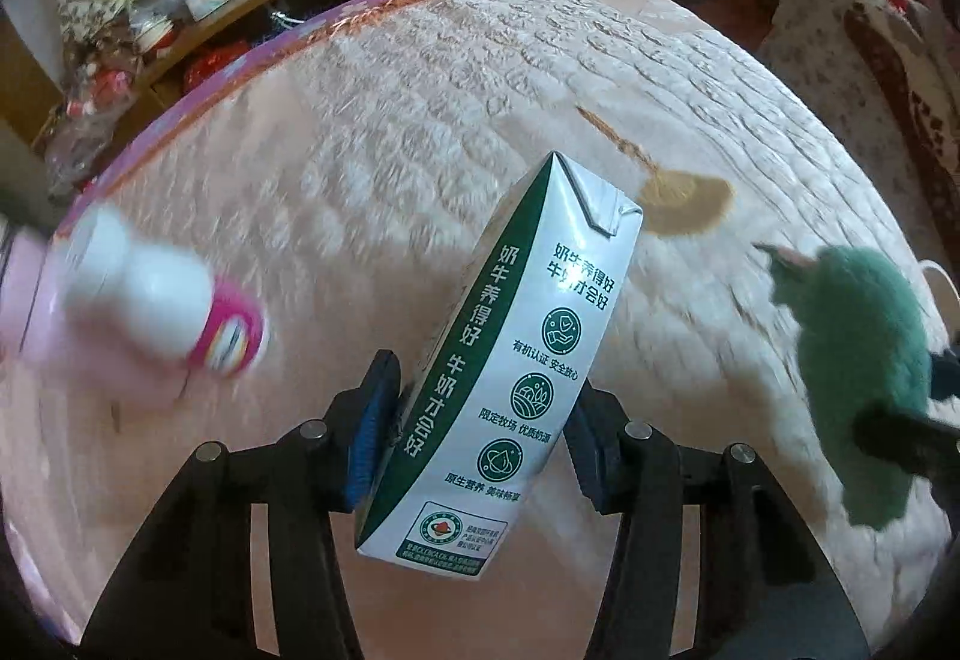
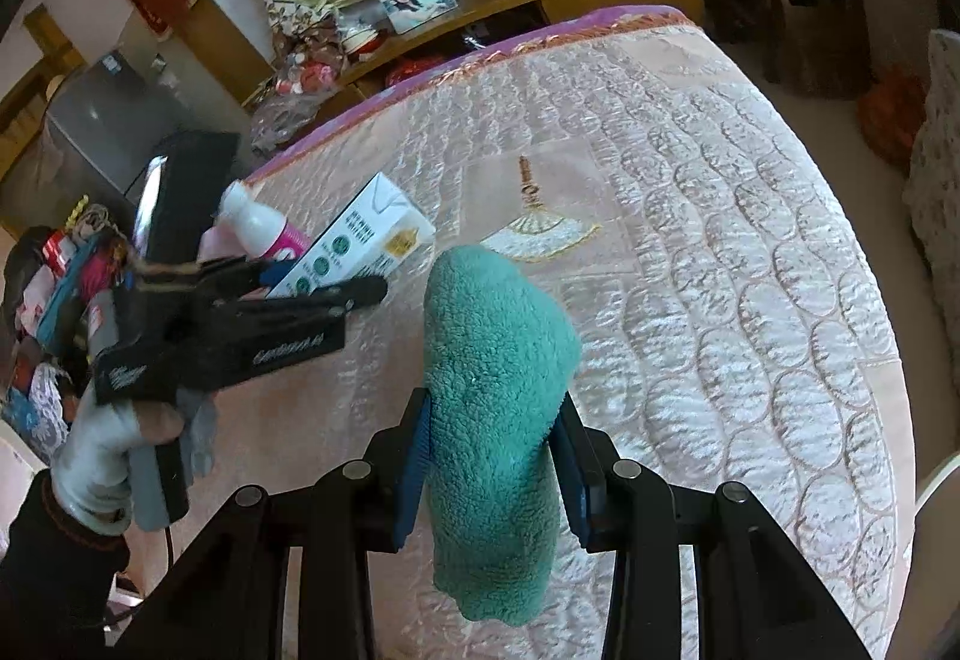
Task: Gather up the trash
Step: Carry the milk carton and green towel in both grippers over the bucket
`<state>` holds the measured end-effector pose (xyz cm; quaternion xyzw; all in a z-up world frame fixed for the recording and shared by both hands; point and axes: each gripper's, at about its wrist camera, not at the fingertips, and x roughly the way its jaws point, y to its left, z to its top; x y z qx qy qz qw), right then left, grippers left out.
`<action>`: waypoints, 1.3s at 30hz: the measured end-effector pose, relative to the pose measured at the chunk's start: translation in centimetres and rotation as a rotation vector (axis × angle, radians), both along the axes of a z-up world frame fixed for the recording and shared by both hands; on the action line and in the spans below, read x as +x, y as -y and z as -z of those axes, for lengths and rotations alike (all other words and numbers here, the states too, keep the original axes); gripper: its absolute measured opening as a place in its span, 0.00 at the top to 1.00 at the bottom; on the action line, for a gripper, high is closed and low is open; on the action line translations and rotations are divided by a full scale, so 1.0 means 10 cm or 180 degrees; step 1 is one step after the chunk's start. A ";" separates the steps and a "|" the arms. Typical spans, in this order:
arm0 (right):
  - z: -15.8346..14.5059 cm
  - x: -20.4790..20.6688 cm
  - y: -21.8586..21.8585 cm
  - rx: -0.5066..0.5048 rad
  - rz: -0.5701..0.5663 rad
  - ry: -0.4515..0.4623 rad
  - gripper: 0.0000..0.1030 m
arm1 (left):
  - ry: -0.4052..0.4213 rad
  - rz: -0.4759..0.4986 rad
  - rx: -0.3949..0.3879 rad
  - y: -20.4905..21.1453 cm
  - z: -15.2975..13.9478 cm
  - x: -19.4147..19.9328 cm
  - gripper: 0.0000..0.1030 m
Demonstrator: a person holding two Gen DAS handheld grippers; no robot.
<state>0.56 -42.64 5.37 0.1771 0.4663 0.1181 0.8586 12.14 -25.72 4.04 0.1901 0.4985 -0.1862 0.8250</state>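
Left gripper clamps a milk carton above the bedspread; right gripper clamps a green cloth.

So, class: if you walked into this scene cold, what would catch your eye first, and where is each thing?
The white-and-green milk carton stands out first, clamped tilted in the left gripper above the pink quilted bedspread. Next is the fluffy teal cloth pinched in the right gripper. A white bottle with a pink label, blurred, shows left of the carton; what supports it cannot be told.
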 end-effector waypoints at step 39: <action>-0.47 -1.96 1.00 -0.0336 0.0664 0.0136 0.64 | 0.0140 0.0702 -0.0824 1.19 -0.83 -2.46 0.51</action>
